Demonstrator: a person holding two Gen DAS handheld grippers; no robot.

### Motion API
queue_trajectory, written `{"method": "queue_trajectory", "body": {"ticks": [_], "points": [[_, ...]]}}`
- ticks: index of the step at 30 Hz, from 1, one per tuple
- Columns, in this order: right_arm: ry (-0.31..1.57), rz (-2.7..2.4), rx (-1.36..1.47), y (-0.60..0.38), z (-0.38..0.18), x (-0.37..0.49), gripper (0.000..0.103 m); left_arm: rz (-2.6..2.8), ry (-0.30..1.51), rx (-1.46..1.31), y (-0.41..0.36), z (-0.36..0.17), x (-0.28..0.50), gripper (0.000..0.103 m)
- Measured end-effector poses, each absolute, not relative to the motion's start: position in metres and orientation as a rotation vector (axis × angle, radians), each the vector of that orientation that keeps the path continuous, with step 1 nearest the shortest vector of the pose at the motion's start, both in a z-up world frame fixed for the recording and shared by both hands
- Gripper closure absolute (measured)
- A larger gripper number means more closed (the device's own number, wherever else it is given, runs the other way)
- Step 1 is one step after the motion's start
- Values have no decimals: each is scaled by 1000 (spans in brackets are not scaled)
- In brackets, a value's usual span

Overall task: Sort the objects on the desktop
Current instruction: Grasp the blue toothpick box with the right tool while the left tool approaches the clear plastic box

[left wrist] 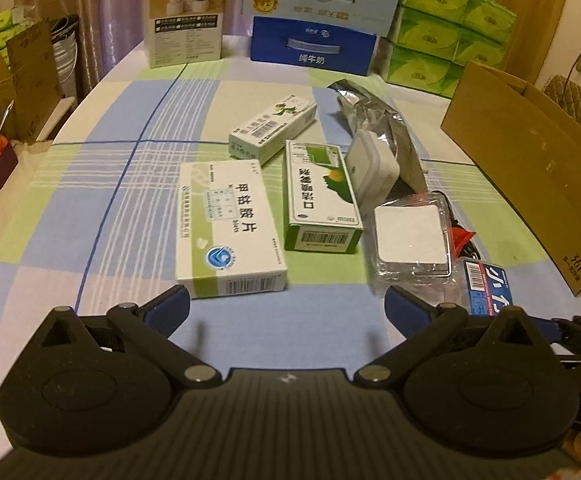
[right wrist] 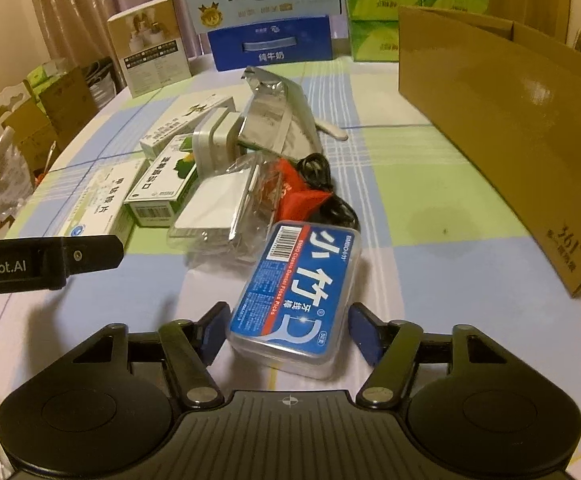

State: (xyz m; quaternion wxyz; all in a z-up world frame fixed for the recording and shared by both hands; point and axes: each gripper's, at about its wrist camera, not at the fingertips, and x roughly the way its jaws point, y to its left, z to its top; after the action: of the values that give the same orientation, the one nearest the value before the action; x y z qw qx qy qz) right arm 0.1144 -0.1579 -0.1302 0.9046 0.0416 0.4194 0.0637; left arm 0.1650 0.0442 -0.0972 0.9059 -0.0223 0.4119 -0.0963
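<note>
The right claw (right wrist: 286,330) is hovering spread wide, its blue pads flanking, without touching, the near end of a clear plastic dental floss pick box with a blue label (right wrist: 296,294) lying on the checked blue-and-green cloth of the counter (right wrist: 430,240). The left claw (left wrist: 286,306) is hanging released and empty just short of a flat white-and-green medicine carton (left wrist: 226,224). Beyond the floss box, a clear blister pack with a white square insert (right wrist: 218,204), a green-and-white spray carton (right wrist: 162,188) and a crumpled silver foil bag (right wrist: 278,116) are lying clustered together. To the floss box's right, a brown open cardboard box (right wrist: 510,128) is standing.
</note>
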Motion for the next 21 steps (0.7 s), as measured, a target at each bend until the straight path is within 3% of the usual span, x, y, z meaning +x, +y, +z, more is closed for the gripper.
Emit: {"method": "queue_trajectory", "body": {"ticks": [6, 9, 21], "points": [[833, 88, 35, -180, -123, 108, 47, -250, 826, -24, 33, -97, 166, 2], [827, 62, 26, -197, -125, 104, 47, -321, 834, -14, 22, -99, 168, 15], [819, 69, 44, -210, -129, 102, 47, -412, 833, 6, -30, -119, 191, 14]]}}
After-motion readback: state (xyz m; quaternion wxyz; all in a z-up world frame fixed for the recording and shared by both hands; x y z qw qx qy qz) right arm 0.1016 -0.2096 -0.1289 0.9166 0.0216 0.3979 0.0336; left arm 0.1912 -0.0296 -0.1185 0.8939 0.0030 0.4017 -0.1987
